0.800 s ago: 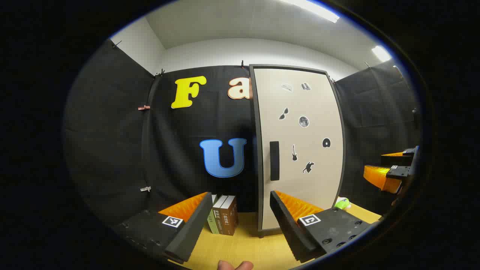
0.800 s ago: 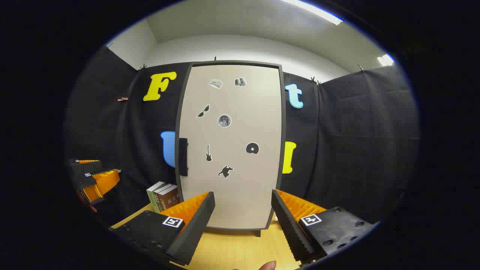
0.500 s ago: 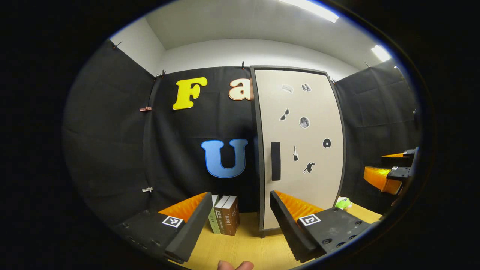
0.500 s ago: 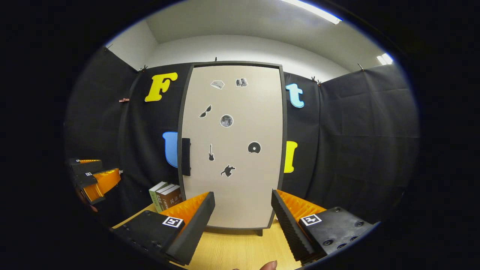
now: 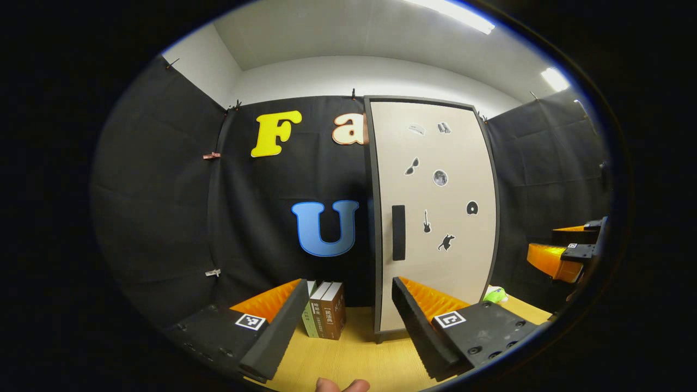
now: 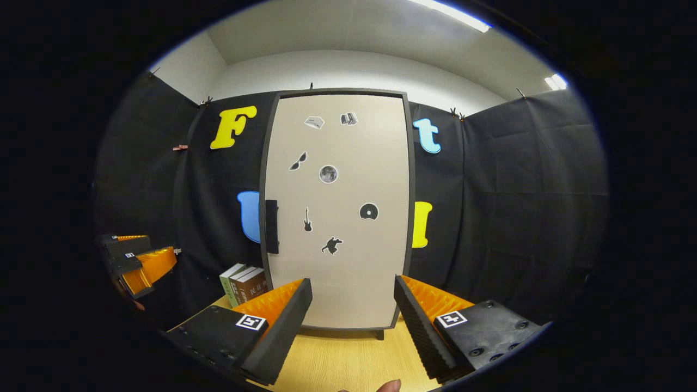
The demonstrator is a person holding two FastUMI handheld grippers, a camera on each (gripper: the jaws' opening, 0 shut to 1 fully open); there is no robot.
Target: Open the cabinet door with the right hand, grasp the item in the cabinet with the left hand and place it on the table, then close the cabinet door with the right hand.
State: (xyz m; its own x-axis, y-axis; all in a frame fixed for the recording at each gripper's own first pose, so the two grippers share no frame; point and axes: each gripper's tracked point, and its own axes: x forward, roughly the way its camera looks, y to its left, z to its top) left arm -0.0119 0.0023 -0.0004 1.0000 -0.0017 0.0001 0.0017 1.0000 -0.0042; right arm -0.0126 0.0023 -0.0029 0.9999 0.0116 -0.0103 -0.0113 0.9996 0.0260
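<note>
A tall cabinet stands on the wooden table with its beige door (image 5: 435,218) (image 6: 337,218) closed; small stickers dot the door. A black vertical handle (image 5: 398,232) (image 6: 271,226) sits at the door's left edge. Whatever is inside is hidden. My left gripper (image 5: 348,321) is open and empty, well short of the cabinet and left of the handle. My right gripper (image 6: 351,321) is open and empty, facing the door's lower middle from a distance. The right gripper (image 5: 566,253) appears at the far right of the left gripper view, and the left gripper (image 6: 136,261) at the far left of the right gripper view.
Three upright books (image 5: 324,310) (image 6: 243,283) stand on the table (image 5: 348,354) (image 6: 337,362) left of the cabinet. A small green object (image 5: 495,295) lies on the table at the cabinet's right side. Black cloth walls close the booth behind and on both sides.
Both views have shifted only slightly; the cabinet door stays closed and both grippers stay open and empty.
</note>
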